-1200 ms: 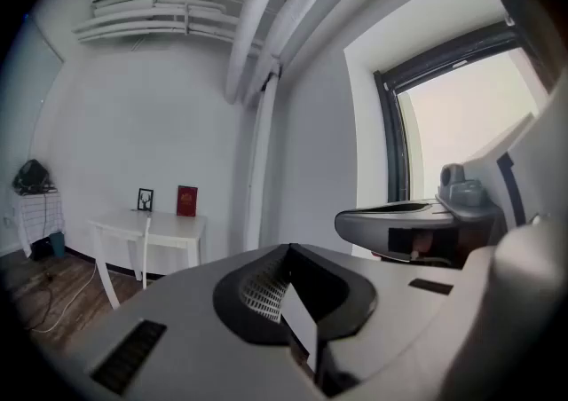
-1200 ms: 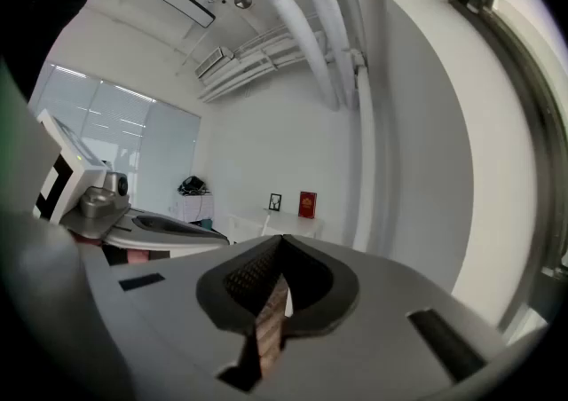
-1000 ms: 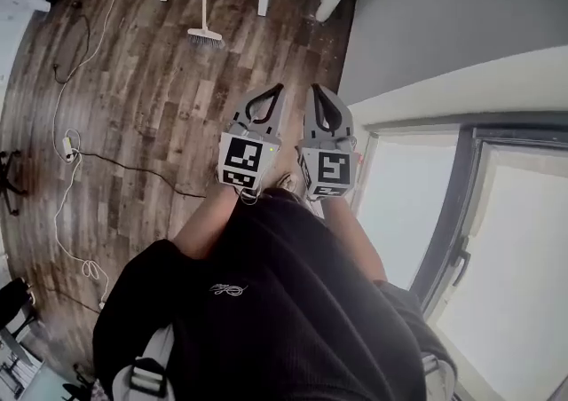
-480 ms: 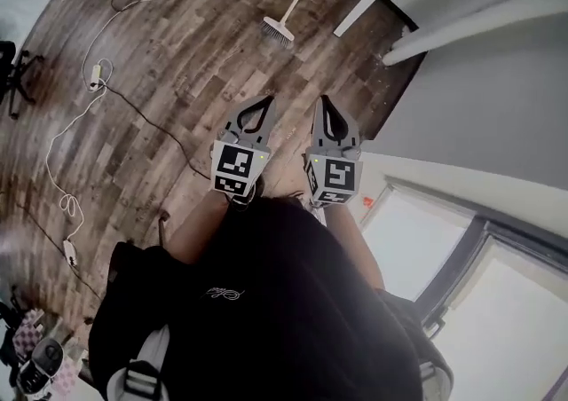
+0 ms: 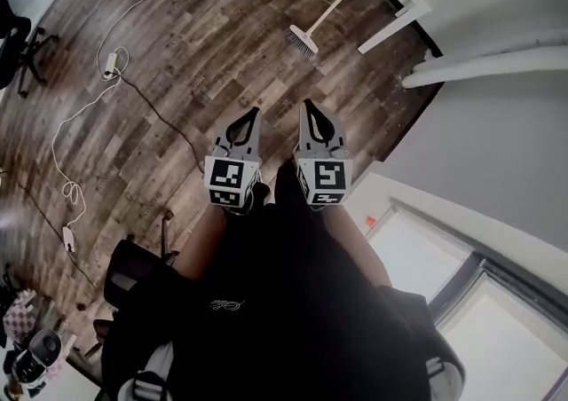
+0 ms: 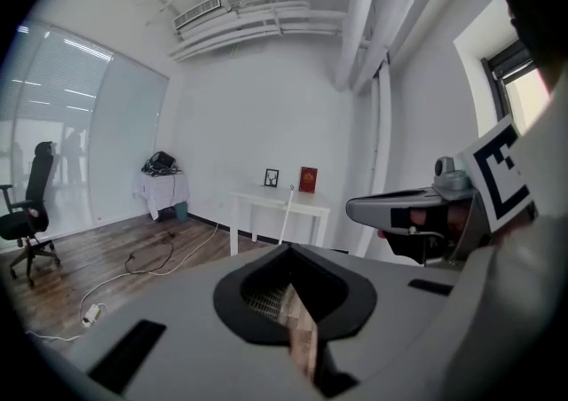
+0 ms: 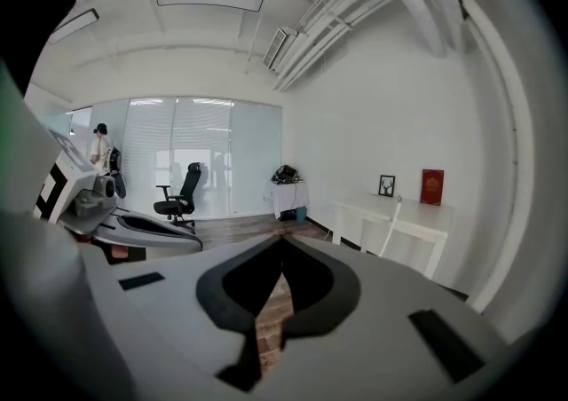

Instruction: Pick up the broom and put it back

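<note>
Operator: Broom [image 5: 330,9] position at this step?

Technician: It leaned against the front edge of the surface [image 6: 266,200], with its bristles on the floor [image 5: 177,62] beside a surface leg, well apart from both grippers. The left gripper [image 5: 255,114] and right gripper [image 5: 304,106] were fully closed and empty.

Operator: Failure modes?

Technician: Probably two. Closed jaws meeting the thin handle would knock it sideways off the surface edge. The cable [image 5: 160,115] on the floor, away from the surface, could snag a foot during approach.
</note>
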Motion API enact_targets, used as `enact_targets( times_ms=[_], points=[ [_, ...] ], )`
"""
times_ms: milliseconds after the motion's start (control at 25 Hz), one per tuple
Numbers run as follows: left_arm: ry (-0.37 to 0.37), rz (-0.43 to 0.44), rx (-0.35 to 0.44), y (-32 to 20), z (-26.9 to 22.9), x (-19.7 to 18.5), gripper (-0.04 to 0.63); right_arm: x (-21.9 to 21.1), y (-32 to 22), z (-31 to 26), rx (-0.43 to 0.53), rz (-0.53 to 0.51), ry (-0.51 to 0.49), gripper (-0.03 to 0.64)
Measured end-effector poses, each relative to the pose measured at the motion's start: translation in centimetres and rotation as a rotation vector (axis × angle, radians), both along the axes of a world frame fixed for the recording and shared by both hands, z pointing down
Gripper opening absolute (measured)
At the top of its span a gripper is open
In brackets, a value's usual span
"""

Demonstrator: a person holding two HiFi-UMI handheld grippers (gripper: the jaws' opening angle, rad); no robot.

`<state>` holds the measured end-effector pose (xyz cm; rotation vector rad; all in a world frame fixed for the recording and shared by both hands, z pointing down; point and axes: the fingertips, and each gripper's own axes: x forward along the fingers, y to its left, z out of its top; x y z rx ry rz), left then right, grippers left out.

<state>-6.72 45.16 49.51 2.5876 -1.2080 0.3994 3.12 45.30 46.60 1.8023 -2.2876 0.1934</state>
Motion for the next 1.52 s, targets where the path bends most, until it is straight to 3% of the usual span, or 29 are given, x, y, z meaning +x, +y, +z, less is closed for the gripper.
enact_targets(
  times_ms=[160, 280, 520, 760, 1000, 1200, 1520],
  points=[
    [-0.025, -0.057, -0.015, -4.9, 0.8, 0.6, 0.000, 1.8, -4.6, 1.0, -0.012, -0.031, -0.017, 0.021],
    [-0.040, -0.080, -0.007, -9.4, 0.6, 3.1, 0.000, 4.7, -9.0, 0.8, 0.004, -0.044, -0.025, 0.021],
    [-0.066, -0.020, -0.013, -13.9, 0.4, 12.0, 0.000, 13.6, -14.3, 0.4, 0.013, 0.000, -0.056, 0.021],
    [-0.081, 0.008, -0.053, -17.7, 1.6, 17.6, 0.000, 19.6, -18.4, 2.4, -0.033, 0.045, -0.092, 0.021],
    [-0.112, 0.020, -0.080, -22.2, 2.9, 18.7, 0.000, 22.0, -22.6, 4.8, -0.081, 0.086, -0.135, 0.021],
    [-0.137, 0.055, -0.137, -28.4, 6.3, 18.4, 0.000, 23.1, -27.8, 7.3, -0.131, 0.137, -0.114, 0.021],
    [-0.097, 0.210, -0.178, -39.9, 9.5, 24.9, 0.000, 26.7, -38.0, 11.0, -0.199, 0.240, -0.087, 0.021]
  ],
)
